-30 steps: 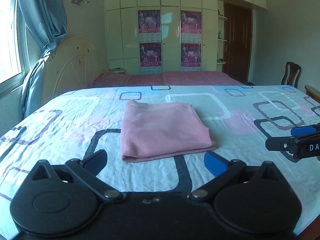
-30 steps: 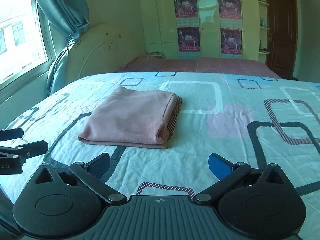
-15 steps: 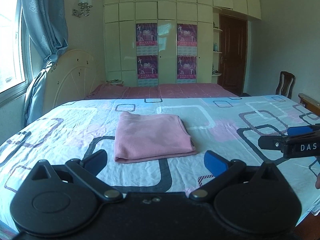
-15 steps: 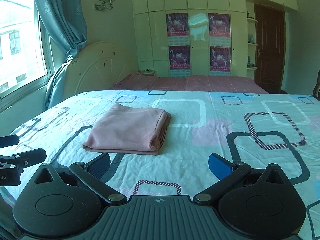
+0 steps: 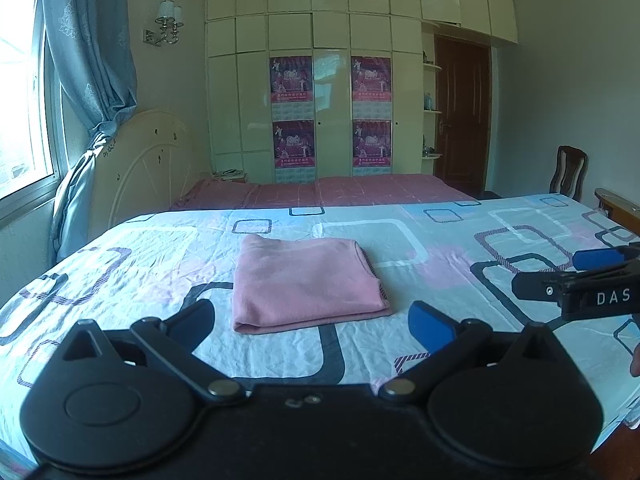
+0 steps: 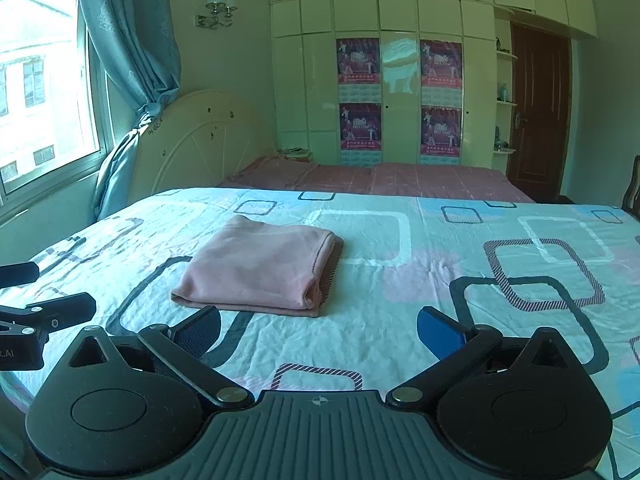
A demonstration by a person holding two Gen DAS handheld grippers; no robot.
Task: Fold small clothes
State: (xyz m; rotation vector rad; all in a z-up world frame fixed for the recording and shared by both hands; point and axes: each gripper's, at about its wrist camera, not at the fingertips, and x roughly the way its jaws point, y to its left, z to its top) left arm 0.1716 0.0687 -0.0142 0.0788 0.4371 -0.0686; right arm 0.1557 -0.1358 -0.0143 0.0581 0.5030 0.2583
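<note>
Hovering level, both hand-held grippers (image 5: 312, 322) (image 6: 319, 328) agape

Right hand-held gripper (image 5: 592, 276) cut off by frame edge.

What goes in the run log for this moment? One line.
stage: fold done | pink garment: folded, flat on bed sheet | left gripper: open, empty | right gripper: open, empty
</note>
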